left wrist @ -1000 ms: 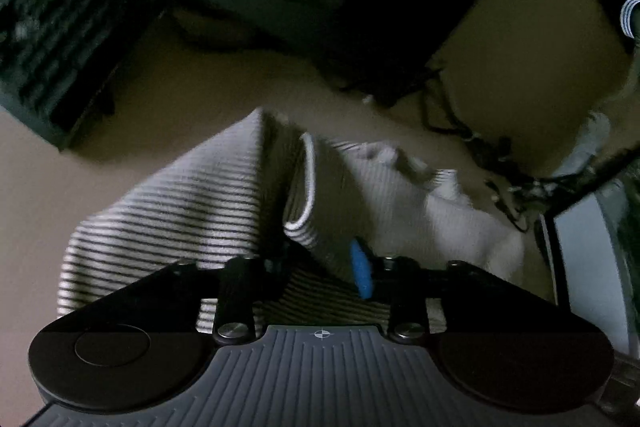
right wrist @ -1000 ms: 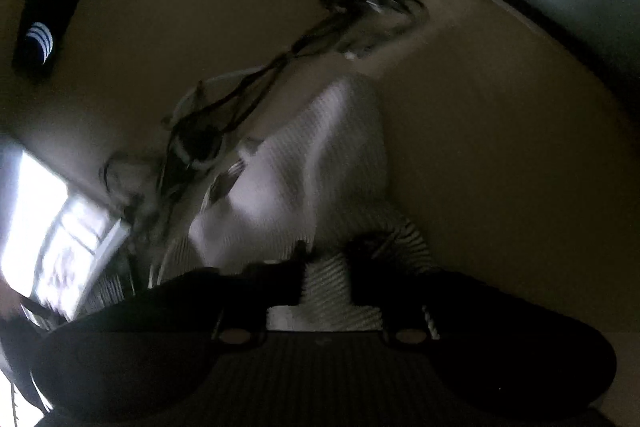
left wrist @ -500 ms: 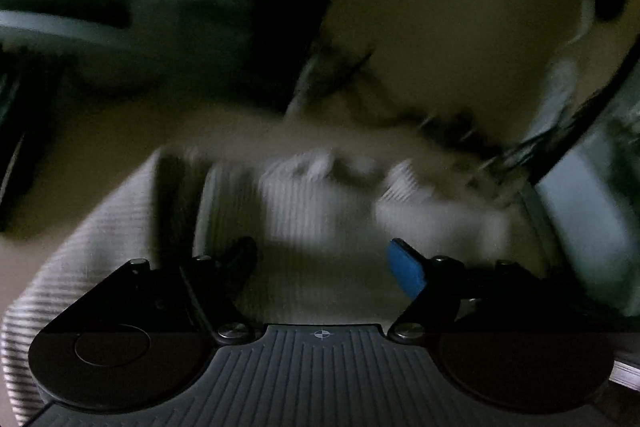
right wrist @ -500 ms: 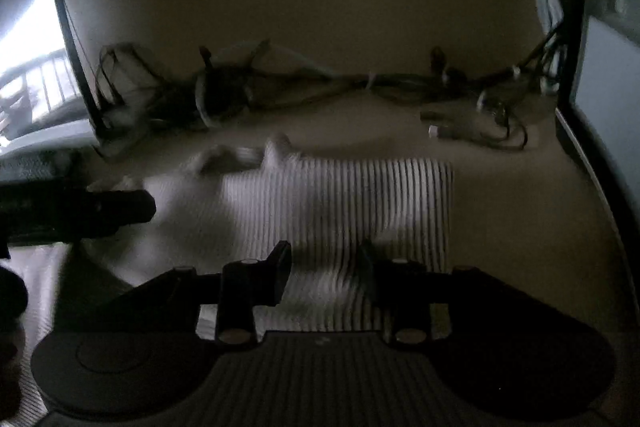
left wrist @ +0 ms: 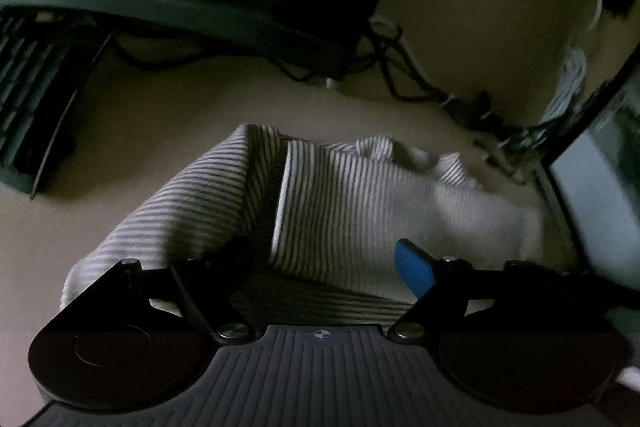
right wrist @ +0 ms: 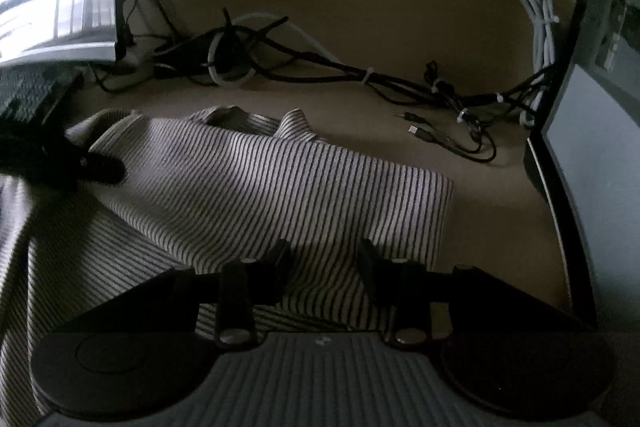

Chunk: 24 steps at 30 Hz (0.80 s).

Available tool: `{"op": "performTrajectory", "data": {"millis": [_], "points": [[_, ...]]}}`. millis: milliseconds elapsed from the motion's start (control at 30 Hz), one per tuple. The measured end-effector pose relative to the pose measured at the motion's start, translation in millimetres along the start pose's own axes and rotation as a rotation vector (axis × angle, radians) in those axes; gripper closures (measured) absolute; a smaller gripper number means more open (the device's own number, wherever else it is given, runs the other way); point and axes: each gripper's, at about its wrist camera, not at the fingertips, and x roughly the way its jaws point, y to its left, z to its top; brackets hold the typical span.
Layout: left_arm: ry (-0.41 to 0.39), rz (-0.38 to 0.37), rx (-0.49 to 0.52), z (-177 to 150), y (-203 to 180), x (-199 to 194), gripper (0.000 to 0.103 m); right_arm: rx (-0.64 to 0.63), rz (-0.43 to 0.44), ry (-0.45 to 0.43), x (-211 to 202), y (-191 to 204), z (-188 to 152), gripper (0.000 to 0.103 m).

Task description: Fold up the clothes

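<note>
A striped white-and-dark garment (left wrist: 352,203) lies partly folded on a tan desk; it also shows in the right wrist view (right wrist: 280,179). My left gripper (left wrist: 324,263) is open just above the near folded edge, holding nothing, one black finger and one blue-padded finger (left wrist: 412,267) spread apart. My right gripper (right wrist: 322,259) is open over the garment's near right part, empty. The left gripper's dark finger shows at the left of the right wrist view (right wrist: 100,171), resting on the cloth.
A tangle of black and white cables (right wrist: 280,55) lies behind the garment. A keyboard (left wrist: 28,99) sits at the left, a monitor (right wrist: 592,163) at the right, and a dark monitor base (left wrist: 200,7) behind.
Both grippers let go of the garment and opened. The folded section now lies flat on the lower layer, and both grippers have drawn back a little.
</note>
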Motion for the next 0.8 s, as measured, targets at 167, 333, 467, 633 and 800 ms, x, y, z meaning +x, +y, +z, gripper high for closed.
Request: {"op": "performTrajectory", "data": {"millis": [167, 333, 467, 633, 800], "points": [[-0.055, -0.049, 0.051, 2.1, 8.0, -43.4, 0.007, 0.091, -0.015, 0.023, -27.3, -0.6, 1.3, 0.056], [-0.111, 0.04, 0.153, -5.1, 30.5, -86.7, 0.003, 0.292, 0.133, 0.068, -64.9, 2.8, -5.0, 0.055], [-0.127, 0.088, 0.088, -9.4, 69.1, -109.8, 0.002, 0.504, 0.297, 0.165, -75.2, 18.5, -23.2, 0.052], [-0.109, 0.098, 0.033, -20.9, 108.9, -125.8, 0.001, 0.732, 0.464, 0.272, -85.1, 60.3, -55.5, 0.072], [-0.091, 0.076, 0.009, -31.3, 130.5, -136.8, 0.001, 0.991, 0.614, 0.433, -75.3, 107.4, -90.4, 0.072]]}}
